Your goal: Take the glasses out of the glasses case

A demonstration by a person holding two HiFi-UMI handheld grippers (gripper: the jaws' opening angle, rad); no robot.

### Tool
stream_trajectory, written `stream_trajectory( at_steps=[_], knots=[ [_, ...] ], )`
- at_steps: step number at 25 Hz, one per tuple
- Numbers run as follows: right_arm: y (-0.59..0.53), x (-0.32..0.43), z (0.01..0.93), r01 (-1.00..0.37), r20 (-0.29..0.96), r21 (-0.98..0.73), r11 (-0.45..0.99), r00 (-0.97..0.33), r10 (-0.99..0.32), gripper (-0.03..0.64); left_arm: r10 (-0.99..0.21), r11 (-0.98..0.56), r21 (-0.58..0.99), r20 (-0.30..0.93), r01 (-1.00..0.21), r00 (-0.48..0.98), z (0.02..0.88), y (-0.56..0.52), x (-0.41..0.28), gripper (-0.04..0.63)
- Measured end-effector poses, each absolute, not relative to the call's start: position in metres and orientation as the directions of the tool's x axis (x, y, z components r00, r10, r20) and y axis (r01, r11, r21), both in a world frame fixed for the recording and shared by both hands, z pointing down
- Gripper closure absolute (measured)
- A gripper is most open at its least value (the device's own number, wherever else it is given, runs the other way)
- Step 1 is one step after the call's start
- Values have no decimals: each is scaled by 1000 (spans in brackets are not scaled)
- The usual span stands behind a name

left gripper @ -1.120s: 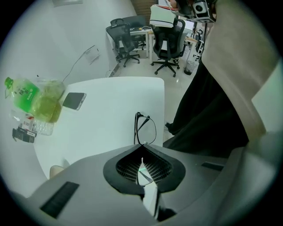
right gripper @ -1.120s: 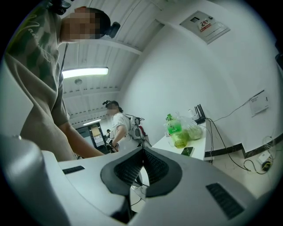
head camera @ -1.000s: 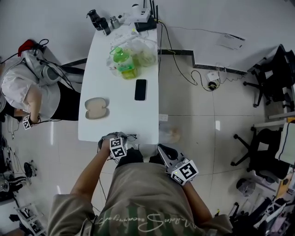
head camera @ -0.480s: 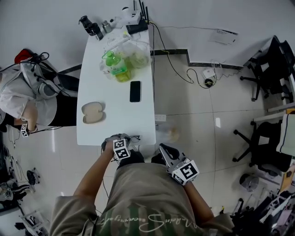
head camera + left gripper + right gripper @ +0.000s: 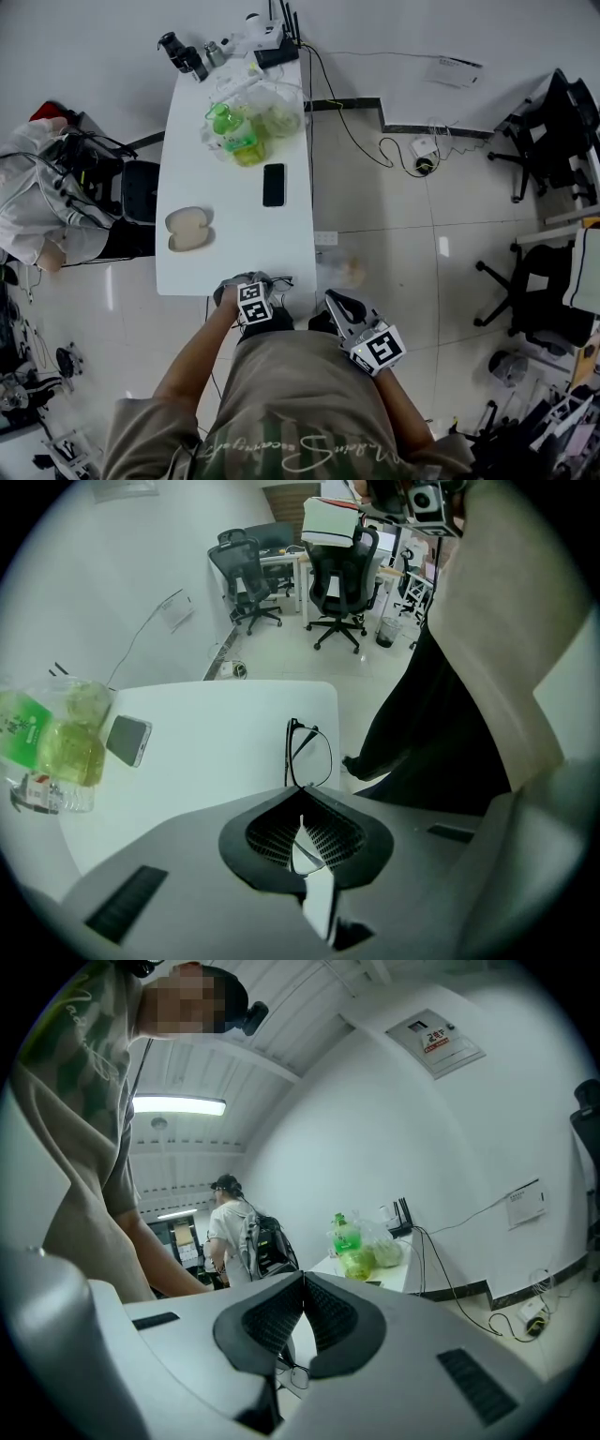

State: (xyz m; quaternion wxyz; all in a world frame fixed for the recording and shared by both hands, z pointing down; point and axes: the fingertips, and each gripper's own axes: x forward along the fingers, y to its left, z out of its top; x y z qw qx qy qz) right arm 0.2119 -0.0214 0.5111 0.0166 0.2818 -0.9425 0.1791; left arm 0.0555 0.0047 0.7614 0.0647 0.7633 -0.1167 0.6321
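**Left gripper view: glasses pinched at the table's near end**

Left gripper view shows the left gripper [image 5: 302, 787] with its pads pressed onto a thin part of the glasses [image 5: 308, 752]. That part seems to be a temple arm, though the dark pads make the exact hold hard to read. The black-rimmed lenses stand upright just past the tips, above the white table [image 5: 216, 747]. Head view places this gripper at the table's near short edge, well apart from the glasses case [image 5: 190, 228]. The case lies open and flat on the table's left side, both halves showing a pale lining. A dark phone [image 5: 274, 185] lies farther along, right of the case, and a clear bag of green bottles [image 5: 239, 127] sits beyond it. The right gripper [image 5: 302, 1277] has its pads pressed together with nothing between them. It is held off the table, beside the person's body, over the tiled floor [image 5: 394, 244]. Another person [image 5: 47, 202] bends beside the table's left side
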Motion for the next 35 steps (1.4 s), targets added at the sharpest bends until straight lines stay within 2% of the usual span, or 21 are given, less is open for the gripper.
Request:
stream_trajectory(
  at_steps=[19, 35],
  knots=[
    [-25, 226, 511, -581, 126, -328, 745, -809, -575, 604, -45, -986, -14, 982, -165, 181, 766, -5, 97, 578],
    [-20, 236, 515, -598, 137, -334, 729, -796, -590, 604, -23, -986, 9, 981, -165, 191, 774, -9, 115, 578]
  ],
)
